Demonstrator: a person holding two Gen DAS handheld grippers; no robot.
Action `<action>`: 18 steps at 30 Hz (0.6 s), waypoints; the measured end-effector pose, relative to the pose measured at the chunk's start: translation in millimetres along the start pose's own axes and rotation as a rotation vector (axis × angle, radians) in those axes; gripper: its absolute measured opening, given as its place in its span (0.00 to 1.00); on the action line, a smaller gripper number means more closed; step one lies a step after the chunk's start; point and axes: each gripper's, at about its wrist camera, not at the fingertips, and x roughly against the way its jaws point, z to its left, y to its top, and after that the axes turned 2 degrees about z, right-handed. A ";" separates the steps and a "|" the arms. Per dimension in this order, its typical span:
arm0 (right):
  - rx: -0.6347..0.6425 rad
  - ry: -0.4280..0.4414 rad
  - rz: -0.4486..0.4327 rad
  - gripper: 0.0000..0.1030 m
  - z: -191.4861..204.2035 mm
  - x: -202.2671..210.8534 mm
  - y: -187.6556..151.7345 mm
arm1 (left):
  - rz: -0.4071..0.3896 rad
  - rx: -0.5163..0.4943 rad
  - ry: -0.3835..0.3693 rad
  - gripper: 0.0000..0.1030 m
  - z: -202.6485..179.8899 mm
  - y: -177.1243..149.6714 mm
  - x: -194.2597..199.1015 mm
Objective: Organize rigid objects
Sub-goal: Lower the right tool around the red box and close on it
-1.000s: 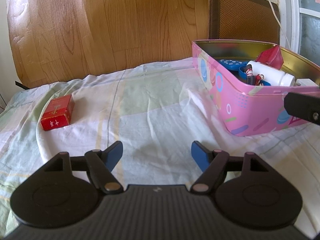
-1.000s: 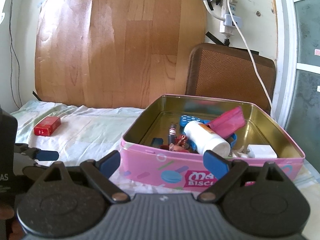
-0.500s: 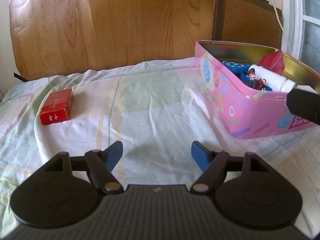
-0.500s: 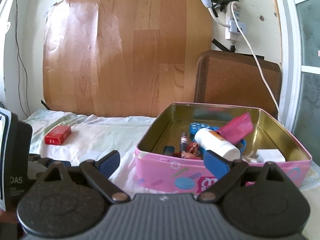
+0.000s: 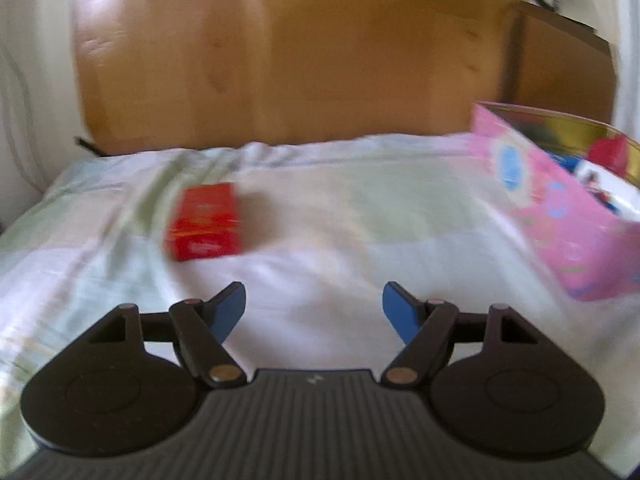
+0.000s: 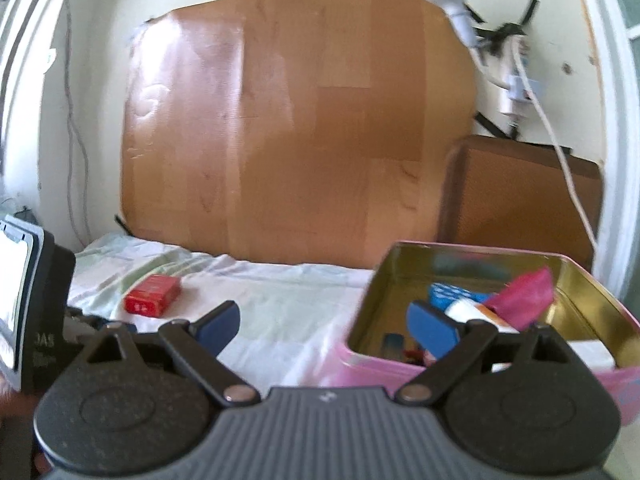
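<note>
Small red box (image 5: 206, 220) flat on the sheet, well apart from open pink tin (image 6: 592, 372) of oddments.

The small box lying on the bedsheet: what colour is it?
Red box, clearest in the right wrist view.

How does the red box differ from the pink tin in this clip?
The red box is small, closed and solid red; the pink tin is far larger, lidless and patterned, with a gold inside. The red box lies alone on the bedsheet, while the pink tin already holds several items. Both rest on the bedsheet, and neither gripper touches either.
</note>
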 end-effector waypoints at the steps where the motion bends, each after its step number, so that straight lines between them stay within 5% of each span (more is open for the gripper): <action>1: 0.010 0.013 0.001 0.91 3.6 -2.3 1.1 | -0.005 0.015 0.020 0.75 12.2 0.0 -1.3; 9: 0.053 0.208 0.102 0.89 55.5 -46.4 13.3 | -0.035 0.258 0.247 0.75 116.1 -1.9 -20.8; 12: 0.062 0.266 0.175 0.86 85.8 -79.7 16.8 | -0.044 0.451 0.224 0.75 146.2 -7.0 -20.2; 18: 0.022 0.350 0.252 0.85 142.3 -148.1 27.4 | -0.076 0.579 0.231 0.75 164.0 -13.4 -10.3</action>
